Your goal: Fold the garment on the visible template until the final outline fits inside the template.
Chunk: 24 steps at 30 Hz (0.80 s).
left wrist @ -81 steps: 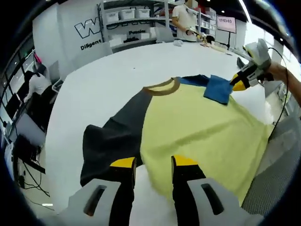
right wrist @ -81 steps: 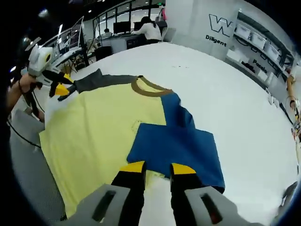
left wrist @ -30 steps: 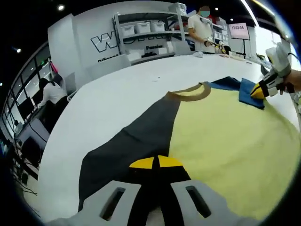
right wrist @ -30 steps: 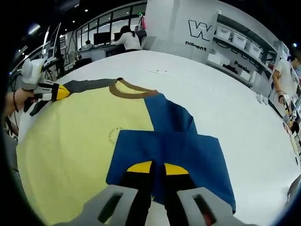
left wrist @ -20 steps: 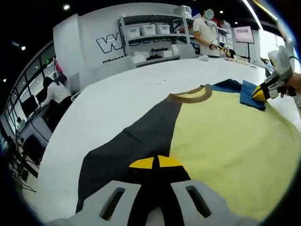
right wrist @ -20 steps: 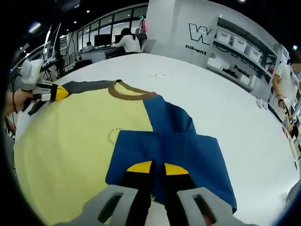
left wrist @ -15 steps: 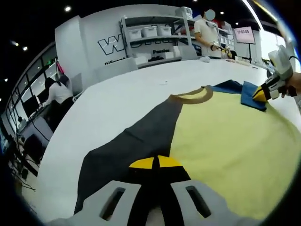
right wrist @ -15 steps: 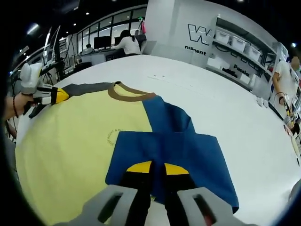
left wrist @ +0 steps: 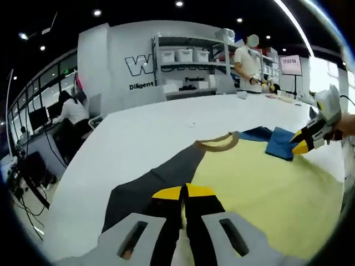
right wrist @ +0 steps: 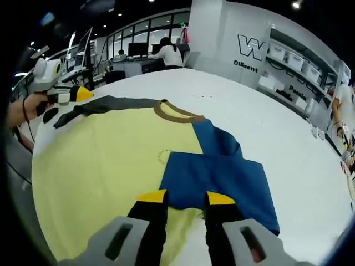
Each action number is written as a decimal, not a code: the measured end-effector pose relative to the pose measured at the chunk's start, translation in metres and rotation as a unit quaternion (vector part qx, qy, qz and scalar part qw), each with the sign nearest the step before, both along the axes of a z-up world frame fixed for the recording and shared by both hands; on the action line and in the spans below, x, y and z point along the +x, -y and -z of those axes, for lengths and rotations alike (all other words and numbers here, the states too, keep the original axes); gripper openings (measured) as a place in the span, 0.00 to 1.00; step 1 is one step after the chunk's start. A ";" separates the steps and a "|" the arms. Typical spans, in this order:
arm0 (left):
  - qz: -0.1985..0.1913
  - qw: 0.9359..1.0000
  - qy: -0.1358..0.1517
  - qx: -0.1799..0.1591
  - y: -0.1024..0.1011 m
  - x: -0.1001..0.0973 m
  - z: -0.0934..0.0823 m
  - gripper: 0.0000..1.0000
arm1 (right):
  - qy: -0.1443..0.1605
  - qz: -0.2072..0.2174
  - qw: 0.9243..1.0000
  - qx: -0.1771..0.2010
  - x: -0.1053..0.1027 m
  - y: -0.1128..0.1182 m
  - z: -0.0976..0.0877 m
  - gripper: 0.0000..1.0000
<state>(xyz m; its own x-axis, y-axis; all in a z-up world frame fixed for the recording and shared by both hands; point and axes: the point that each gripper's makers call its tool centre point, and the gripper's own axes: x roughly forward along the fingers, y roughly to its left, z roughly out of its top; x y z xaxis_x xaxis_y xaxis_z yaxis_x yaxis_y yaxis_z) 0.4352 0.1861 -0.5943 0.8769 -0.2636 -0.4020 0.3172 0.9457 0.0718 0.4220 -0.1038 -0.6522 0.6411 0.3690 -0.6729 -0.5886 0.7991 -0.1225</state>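
Shirt (right wrist: pixel 105 160) lies spread on the white table (right wrist: pixel 266 133), yellow body facing up, brown collar (right wrist: pixel 176 113) at the far edge. In the right gripper view, going left to right: the left gripper (right wrist: pixel 77 95), held in a hand (right wrist: pixel 19 108), pinches the dark grey sleeve (right wrist: pixel 105 104), its tips closed on the cloth; then the yellow body; then the blue sleeve (right wrist: pixel 222 177), folded in over the body. The right gripper (right wrist: pixel 186 197) hovers at the blue sleeve's near edge, its tips spread apart with cloth between them. In the left gripper view, the left gripper's (left wrist: pixel 183 192) tips meet on the grey sleeve (left wrist: pixel 150 185).
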 end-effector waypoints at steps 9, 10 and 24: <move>0.007 1.000 -0.002 -0.001 0.009 -0.022 0.001 0.00 | 0.007 -0.061 0.997 -0.052 -0.009 -0.011 0.011 0.13; 0.008 1.000 -0.008 -0.004 0.010 -0.023 0.004 0.00 | 0.008 -0.063 0.997 -0.054 -0.008 -0.011 0.012 0.12; 0.030 0.999 -0.024 -0.015 0.024 -0.032 0.009 0.01 | 0.031 -0.005 0.999 -0.038 0.008 -0.003 -0.008 0.00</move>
